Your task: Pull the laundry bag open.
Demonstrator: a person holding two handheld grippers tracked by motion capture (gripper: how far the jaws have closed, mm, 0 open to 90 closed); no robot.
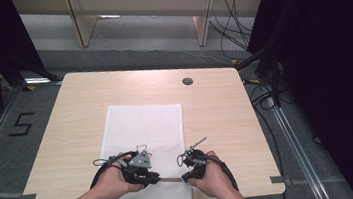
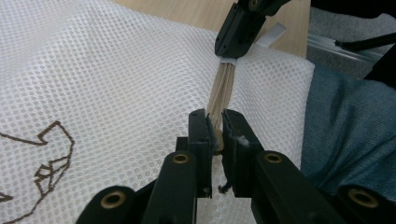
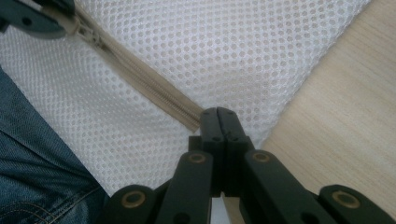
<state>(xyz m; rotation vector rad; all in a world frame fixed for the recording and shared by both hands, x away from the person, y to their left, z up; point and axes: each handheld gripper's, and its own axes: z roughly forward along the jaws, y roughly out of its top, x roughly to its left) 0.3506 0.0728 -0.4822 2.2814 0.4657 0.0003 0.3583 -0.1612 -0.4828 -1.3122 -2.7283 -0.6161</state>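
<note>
Two grippers, one per hand, both low at the near edge of the table. Left gripper (image 2: 215, 128): black jaws nearly closed, pinching the small beige zipper slider (image 2: 216, 138) between the pads (a sliver of gap either side of it). Right gripper (image 3: 218, 122): jaws pressed fully together on the end of the beige zipper tape (image 3: 140, 77), near the bag's corner. Between the two, one straight run of closed zipper, ribbed and woven, stretched along the near edge of the bag.

One white mesh laundry bag (image 1: 142, 128), rectangular, lying flat on the table, its long side running away from the person; fabric a fine honeycomb of small round holes. One brown line-drawn emblem (image 2: 49, 163) stitched or printed on the mesh, angular in outline (too partial to read).

One light wooden table (image 1: 215, 100), pale grain, rounded corners, with one round dark cable grommet (image 1: 187, 81) near the far edge. Two hands (image 1: 111, 185) on the grippers, black cables looping back over the wrists. Blue denim (image 3: 37, 172) just below the table's near edge.
</note>
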